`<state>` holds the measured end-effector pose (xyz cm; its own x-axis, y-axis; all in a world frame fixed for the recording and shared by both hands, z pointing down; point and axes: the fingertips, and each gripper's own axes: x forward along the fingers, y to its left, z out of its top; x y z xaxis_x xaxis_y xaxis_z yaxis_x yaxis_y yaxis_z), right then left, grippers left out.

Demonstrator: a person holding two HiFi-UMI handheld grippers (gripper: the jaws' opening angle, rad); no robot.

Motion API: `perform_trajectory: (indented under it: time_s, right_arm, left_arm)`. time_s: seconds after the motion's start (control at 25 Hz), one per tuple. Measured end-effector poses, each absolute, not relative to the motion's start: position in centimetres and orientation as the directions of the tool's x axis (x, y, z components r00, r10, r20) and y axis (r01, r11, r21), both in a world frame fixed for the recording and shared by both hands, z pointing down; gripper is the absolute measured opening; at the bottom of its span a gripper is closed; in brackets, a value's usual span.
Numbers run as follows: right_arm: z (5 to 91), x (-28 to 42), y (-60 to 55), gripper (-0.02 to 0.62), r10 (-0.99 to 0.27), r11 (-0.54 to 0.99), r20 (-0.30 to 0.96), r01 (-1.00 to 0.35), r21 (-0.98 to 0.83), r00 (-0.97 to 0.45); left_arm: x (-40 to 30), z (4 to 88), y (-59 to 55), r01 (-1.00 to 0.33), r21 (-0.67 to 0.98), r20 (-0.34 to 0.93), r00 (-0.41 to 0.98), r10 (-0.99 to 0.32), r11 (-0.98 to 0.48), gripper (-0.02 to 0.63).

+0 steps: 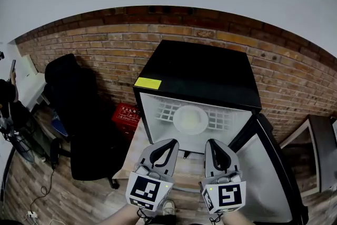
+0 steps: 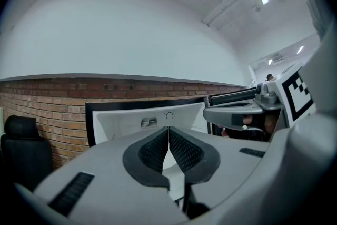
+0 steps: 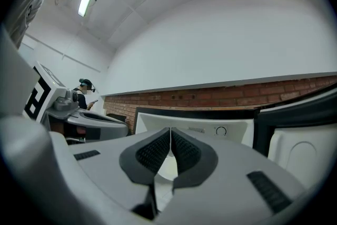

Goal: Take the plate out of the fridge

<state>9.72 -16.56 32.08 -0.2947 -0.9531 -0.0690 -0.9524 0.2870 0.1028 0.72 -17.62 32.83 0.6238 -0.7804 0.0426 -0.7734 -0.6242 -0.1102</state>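
Observation:
A black mini fridge (image 1: 200, 74) stands open in the head view, its white inside facing me. A round white plate (image 1: 190, 119) lies on the wire shelf (image 1: 221, 119) inside. Both grippers hover side by side just in front of the opening, below the plate and not touching it. My left gripper (image 1: 167, 143) is shut with nothing in it; in the left gripper view its dark pads (image 2: 181, 153) meet at the tips (image 2: 168, 128). My right gripper (image 1: 213, 144) is also shut and empty, pads together (image 3: 170, 129), pointing at the fridge's inner back wall (image 3: 210, 131).
The fridge door (image 1: 268, 176) hangs open to the right. A black office chair (image 1: 79, 113) and a red crate (image 1: 126, 115) stand on the left, against a brick wall (image 1: 105, 45). A yellow label (image 1: 148, 82) sits on the fridge top. A person (image 3: 84, 89) stands far off.

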Motion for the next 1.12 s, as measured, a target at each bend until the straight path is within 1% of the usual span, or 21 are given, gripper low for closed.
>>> perform_trajectory:
  time_s: [0.16,0.28,0.48,0.84,0.92,1.0,1.12]
  right_arm:
    - [32.3,10.3,-19.2,0.029,-0.963,0.255,-0.067,-0.963,0.091,-0.261]
    - [32.8,10.5,-20.3,0.029,-0.966,0.25,-0.05,-0.963,0.097,-0.255]
    - [33.2,10.9,-21.5,0.029,-0.965,0.255,-0.041,-0.963,0.09,-0.259]
    - [33.7,11.6,-22.0,0.029,-0.955,0.293,-0.031,-0.955,0.055,-0.295]
    - [33.8,11.9,-22.1,0.029,-0.954,0.297,-0.028,-0.953,0.056,-0.299]
    - [33.8,12.0,-22.1,0.029,-0.953,0.301,-0.026,-0.952,0.059,-0.303]
    - [33.9,12.2,-22.1,0.029,-0.951,0.307,-0.025,-0.95,0.062,-0.309]
  left_arm:
    - [1.1,33.3,-20.5,-0.753,-0.109,0.052,0.648,-0.76,-0.649,0.018]
    - [1.3,33.6,-21.8,-0.753,-0.077,0.064,0.651,-0.757,-0.654,0.018]
    - [1.3,34.0,-22.8,-0.756,-0.028,0.075,0.65,-0.756,-0.654,0.018]
    - [1.2,34.6,-23.3,-0.794,0.013,0.094,0.606,-0.79,-0.608,0.018]
    - [1.2,35.1,-23.6,-0.796,0.095,0.103,0.606,-0.789,-0.598,0.018]
    - [1.1,35.8,-23.9,-0.775,0.241,0.107,0.62,-0.778,-0.584,0.02]
    - [1.0,37.1,-24.8,-0.699,0.478,0.096,0.644,-0.759,-0.532,0.021]
